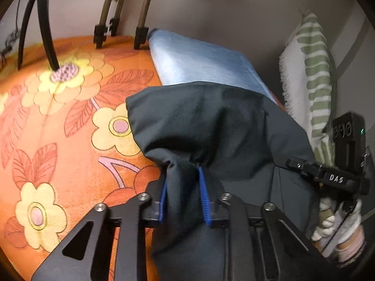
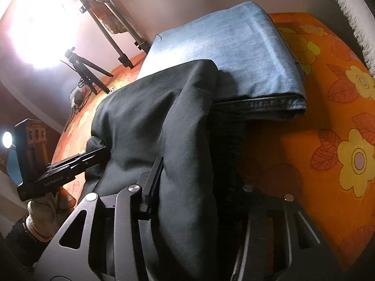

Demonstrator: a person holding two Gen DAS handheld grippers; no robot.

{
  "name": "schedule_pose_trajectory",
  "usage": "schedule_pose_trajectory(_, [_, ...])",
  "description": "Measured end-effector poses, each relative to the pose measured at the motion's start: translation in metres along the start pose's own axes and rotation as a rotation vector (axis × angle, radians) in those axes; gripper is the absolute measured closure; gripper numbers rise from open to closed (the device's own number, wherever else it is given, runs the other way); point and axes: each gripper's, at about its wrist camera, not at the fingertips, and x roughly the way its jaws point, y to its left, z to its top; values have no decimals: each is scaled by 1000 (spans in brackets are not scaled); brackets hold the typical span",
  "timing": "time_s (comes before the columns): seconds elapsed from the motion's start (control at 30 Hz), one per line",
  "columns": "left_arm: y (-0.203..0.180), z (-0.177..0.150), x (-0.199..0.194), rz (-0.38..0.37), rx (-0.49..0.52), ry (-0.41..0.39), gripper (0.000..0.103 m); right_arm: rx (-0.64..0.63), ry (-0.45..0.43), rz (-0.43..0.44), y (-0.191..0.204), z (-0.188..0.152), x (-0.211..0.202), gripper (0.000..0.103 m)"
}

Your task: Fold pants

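Dark grey pants [image 1: 211, 126] hang bunched over the orange flowered bed. My left gripper [image 1: 182, 175] is shut on a fold of the dark pants, blue pads [image 1: 203, 187] pinching the cloth. My right gripper [image 2: 187, 171] is shut on the same pants [image 2: 152, 121]; its left finger [image 2: 154, 175] shows, the right finger is hidden under cloth. The right gripper also shows at the right in the left wrist view [image 1: 328, 175], and the left gripper at the left in the right wrist view [image 2: 93, 157]. The pants' far edge drapes over folded light blue jeans [image 2: 225, 49].
The folded jeans [image 1: 199, 61] lie at the back of the bed [image 1: 58, 121]. Tripod legs [image 1: 140, 35] stand on the bed near the wall. A green striped pillow [image 1: 314, 75] leans at the right. A bright lamp [image 2: 39, 23] glares at the left.
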Motion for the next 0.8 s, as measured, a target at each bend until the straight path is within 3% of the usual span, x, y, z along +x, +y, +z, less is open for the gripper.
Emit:
schedule_pose_trajectory(0.17, [-12,-2,-11,28,60,-56,93,-30,-23,-42,14,-1,-12,69])
schedule_pose_trajectory(0.5, [-27,-4,-30,24,152,-126,94,-68,-52,-99,27,-7,-26,73])
schedule_pose_trajectory(0.8, [-24,-1,-54,-15,150,-161,94,-111,-104,-140,48,-14,-49,74])
